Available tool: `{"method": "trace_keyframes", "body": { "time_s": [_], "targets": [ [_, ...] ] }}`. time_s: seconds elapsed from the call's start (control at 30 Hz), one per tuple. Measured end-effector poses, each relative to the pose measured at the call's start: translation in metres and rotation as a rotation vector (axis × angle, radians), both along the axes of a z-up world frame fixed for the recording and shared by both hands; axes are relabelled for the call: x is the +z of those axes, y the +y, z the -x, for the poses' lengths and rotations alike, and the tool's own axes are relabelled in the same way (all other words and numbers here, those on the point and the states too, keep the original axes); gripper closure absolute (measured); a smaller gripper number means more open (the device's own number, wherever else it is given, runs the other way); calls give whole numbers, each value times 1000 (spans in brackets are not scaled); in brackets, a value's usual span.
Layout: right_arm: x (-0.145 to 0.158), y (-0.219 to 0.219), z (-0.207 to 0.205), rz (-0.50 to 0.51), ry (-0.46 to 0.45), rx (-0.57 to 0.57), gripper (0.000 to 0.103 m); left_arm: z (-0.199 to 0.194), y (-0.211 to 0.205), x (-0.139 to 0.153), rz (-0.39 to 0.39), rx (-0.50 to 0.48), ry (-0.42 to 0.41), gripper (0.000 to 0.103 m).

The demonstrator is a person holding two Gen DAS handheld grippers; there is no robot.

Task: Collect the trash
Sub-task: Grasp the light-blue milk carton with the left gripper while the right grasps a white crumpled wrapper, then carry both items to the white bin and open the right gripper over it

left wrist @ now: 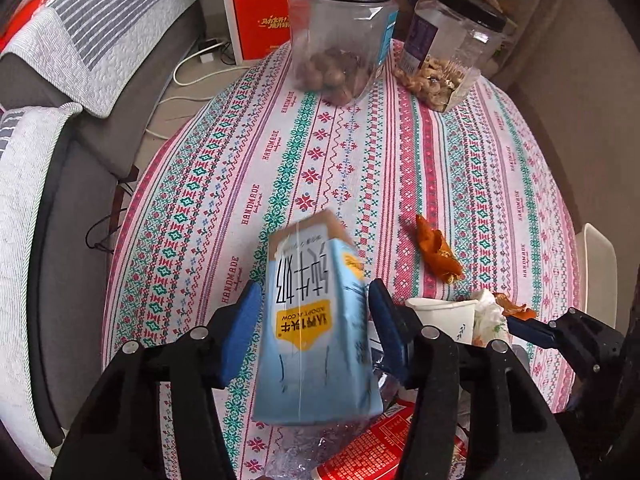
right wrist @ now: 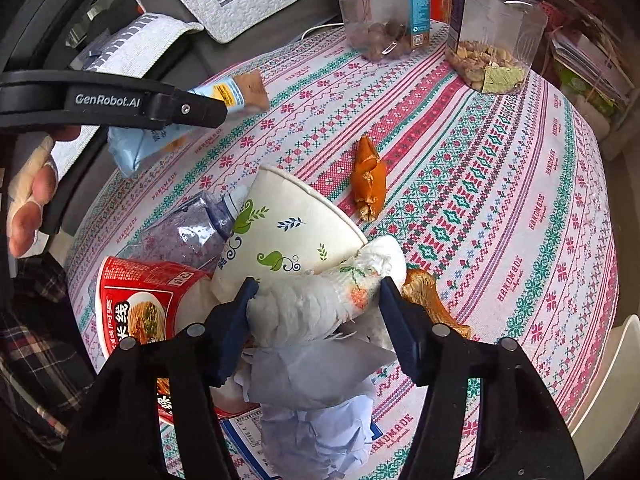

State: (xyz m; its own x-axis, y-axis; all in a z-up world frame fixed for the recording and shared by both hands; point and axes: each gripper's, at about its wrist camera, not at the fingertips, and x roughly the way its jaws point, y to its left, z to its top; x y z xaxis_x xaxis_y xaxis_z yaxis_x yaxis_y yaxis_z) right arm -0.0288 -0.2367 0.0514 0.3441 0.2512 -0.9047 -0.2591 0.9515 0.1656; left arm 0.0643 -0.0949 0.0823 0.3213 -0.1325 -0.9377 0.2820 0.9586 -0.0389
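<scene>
My left gripper (left wrist: pixel 314 320) is shut on a light blue milk carton (left wrist: pixel 316 332) and holds it above the table; the carton also shows in the right wrist view (right wrist: pixel 168 136). My right gripper (right wrist: pixel 316 304) is shut on a crumpled white tissue (right wrist: pixel 320 300) over a trash pile: a paper cup (right wrist: pixel 288 232), a clear plastic bottle (right wrist: pixel 188 228), a red noodle cup (right wrist: pixel 136 304) and more crumpled paper (right wrist: pixel 320 400). An orange peel (right wrist: pixel 370 180) lies apart on the cloth, also in the left wrist view (left wrist: pixel 436 250). A second peel (right wrist: pixel 428 300) lies by the tissue.
Two clear jars with black lids, one with nuts (left wrist: pixel 340 36) and one with cashews (left wrist: pixel 448 48), stand at the far edge of the round table's patterned cloth (left wrist: pixel 280 152). A sofa with striped covers (left wrist: pixel 60 80) is on the left. A white chair (left wrist: pixel 598 272) is at right.
</scene>
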Motion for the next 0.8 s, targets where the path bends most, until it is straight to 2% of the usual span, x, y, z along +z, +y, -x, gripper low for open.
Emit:
{"method": "trace_keyframes", "body": {
  "time_s": [0.13, 0.27, 0.33, 0.37, 0.4, 0.63, 0.73, 0.77, 0.8],
  "targets": [
    [5, -5, -2, -3, -22, -21, 49, 1, -9, 3, 17, -13, -26, 61],
    [15, -8, 0, -2, -49, -38, 50, 6, -9, 5, 31, -36, -22, 62],
    [20, -10, 0, -7, -63, -42, 50, 5, -6, 3, 44, -26, 3, 56],
    [22, -10, 1, -6, -73, -45, 50, 4, -2, 1, 57, -13, 27, 39],
    [25, -11, 2, -5, -83, -48, 50, 2, 3, -2, 70, 8, 48, 28],
    [39, -21, 3, 1, -142, -82, 49, -11, 19, -38, 121, 128, 216, 22],
    [42, -23, 2, 4, -158, -93, 49, -15, 14, -50, 110, 144, 246, 22],
    [43, -23, 3, 7, -163, -96, 49, -15, 13, -52, 99, 139, 238, 26],
    [44, -25, 3, 9, -168, -98, 49, -14, 11, -51, 93, 130, 226, 41]
  ]
}}
